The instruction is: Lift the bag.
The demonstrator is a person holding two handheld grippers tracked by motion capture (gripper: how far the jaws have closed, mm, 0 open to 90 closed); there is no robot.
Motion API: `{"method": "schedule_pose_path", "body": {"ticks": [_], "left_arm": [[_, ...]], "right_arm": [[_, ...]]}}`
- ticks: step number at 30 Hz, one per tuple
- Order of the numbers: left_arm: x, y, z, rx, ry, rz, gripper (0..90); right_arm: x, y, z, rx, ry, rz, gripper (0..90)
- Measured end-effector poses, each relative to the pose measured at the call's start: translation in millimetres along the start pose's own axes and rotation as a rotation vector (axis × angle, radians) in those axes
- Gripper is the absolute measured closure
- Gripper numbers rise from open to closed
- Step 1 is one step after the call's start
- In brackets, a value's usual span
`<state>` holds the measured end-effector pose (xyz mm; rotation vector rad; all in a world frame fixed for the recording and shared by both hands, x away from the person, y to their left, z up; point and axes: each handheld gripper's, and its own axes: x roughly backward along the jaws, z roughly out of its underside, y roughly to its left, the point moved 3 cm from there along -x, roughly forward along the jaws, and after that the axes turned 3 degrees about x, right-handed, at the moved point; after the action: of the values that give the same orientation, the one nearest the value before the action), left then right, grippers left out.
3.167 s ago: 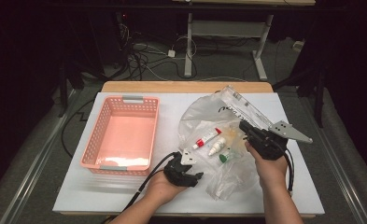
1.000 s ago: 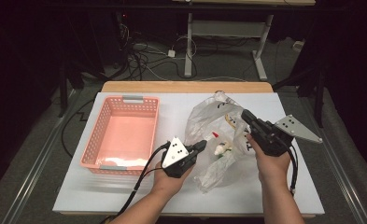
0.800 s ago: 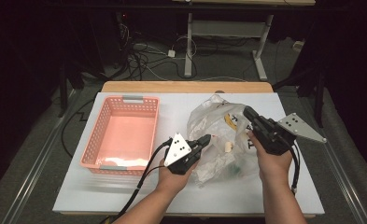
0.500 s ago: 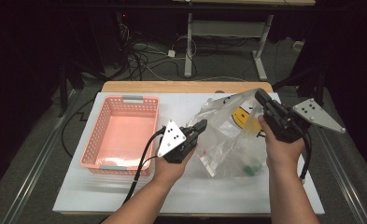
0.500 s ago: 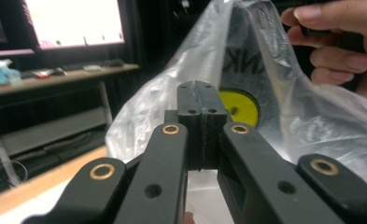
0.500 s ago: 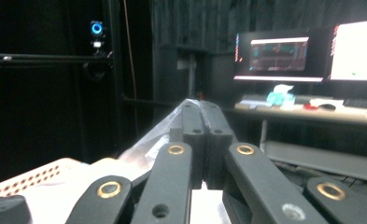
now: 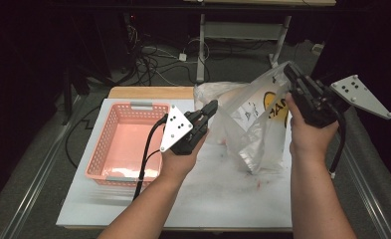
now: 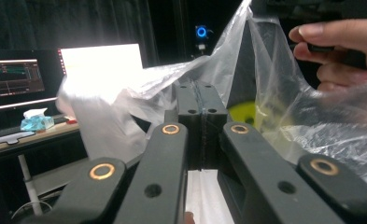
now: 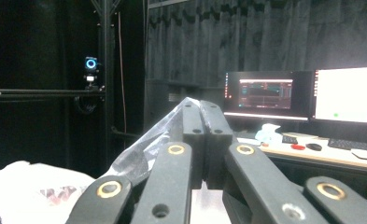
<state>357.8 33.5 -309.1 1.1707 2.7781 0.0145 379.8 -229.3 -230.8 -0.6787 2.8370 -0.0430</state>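
High view: the plastic bag is held aloft, pinched by left gripper and right gripper; emptying into the basket is probably needed next.

The high view looks forward and down from above the near edge of the white rectangular tabletop. Each gripper view sits close behind its own black jaws, facing level, away from that tabletop toward dark curtains and lit monitors. All three share the crumpled clear plastic bag.

clear plastic bag with yellow print, pink basket, white table
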Motion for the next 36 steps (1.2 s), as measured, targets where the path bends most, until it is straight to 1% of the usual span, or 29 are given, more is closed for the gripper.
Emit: {"method": "schedule_pose_path", "body": {"ticks": [3,7,10,12,17,18,20,22,23,24,26,27,28,30,31,33,36], "left_arm": [[-1.1,1.9,1.5,0.007,0.000,-0.004,88.8],[-2.7,5.0,4.9,0.007,0.013,-0.008,88.8],[-2.9,7.1,2.1,0.005,0.012,-0.014,88.8],[-3.3,7.1,-2.2,-0.002,0.002,-0.017,88.8],[-3.4,7.6,-14.0,-0.021,-0.022,-0.025,88.8],[-3.5,8.2,-14.6,-0.014,-0.025,-0.023,88.8],[-4.2,9.5,-12.6,-0.016,-0.018,-0.030,88.8],[-4.3,11.5,-7.3,-0.004,-0.006,-0.033,88.7],[-4.6,12.7,-3.7,0.003,0.009,-0.030,88.7],[-5.2,13.8,0.6,0.010,0.026,-0.025,88.7],[-5.2,15.7,9.3,0.026,0.058,-0.028,87.9],[-4.8,16.8,12.9,0.041,0.071,-0.021,85.4],[-4.0,17.7,16.1,0.048,0.083,-0.018,79.3],[-2.2,17.9,21.8,0.052,0.103,-0.004,75.4],[-1.4,17.7,24.1,0.053,0.116,0.002,71.9],[1.4,16.6,27.6,0.055,0.132,0.001,64.9],[6.9,14.1,30.5,0.056,0.148,0.014,58.3]], "right_arm": [[-1.8,-4.9,4.0,-0.011,0.005,0.006,90.0],[-4.6,-12.0,18.8,-0.025,0.040,0.014,90.0],[-5.2,-17.1,25.8,-0.036,0.059,0.020,90.0],[-4.7,-19.7,22.7,-0.043,0.052,0.024,90.0],[-3.6,-20.5,-0.4,-0.012,0.022,0.022,90.0],[-3.4,-20.1,-3.9,-0.007,0.015,0.022,90.0],[-3.3,-20.3,-5.8,-0.009,0.017,0.019,90.0],[-3.9,-21.7,0.1,-0.010,0.034,0.022,90.0],[-4.3,-23.0,5.1,-0.014,0.045,0.023,90.0],[-4.7,-24.5,11.1,-0.020,0.064,0.024,90.0],[-5.4,-27.5,24.2,-0.026,0.107,0.018,88.8],[-5.0,-28.3,29.7,-0.026,0.121,0.017,86.2],[-4.0,-28.8,34.6,-0.025,0.136,0.011,82.1],[-1.8,-29.2,42.1,-0.031,0.158,-0.002,79.1],[-0.4,-29.1,44.4,-0.033,0.164,-0.006,76.8],[4.2,-29.0,46.8,-0.033,0.170,-0.013,72.4],[12.0,-27.3,45.9,-0.035,0.167,-0.026,68.3]]}}
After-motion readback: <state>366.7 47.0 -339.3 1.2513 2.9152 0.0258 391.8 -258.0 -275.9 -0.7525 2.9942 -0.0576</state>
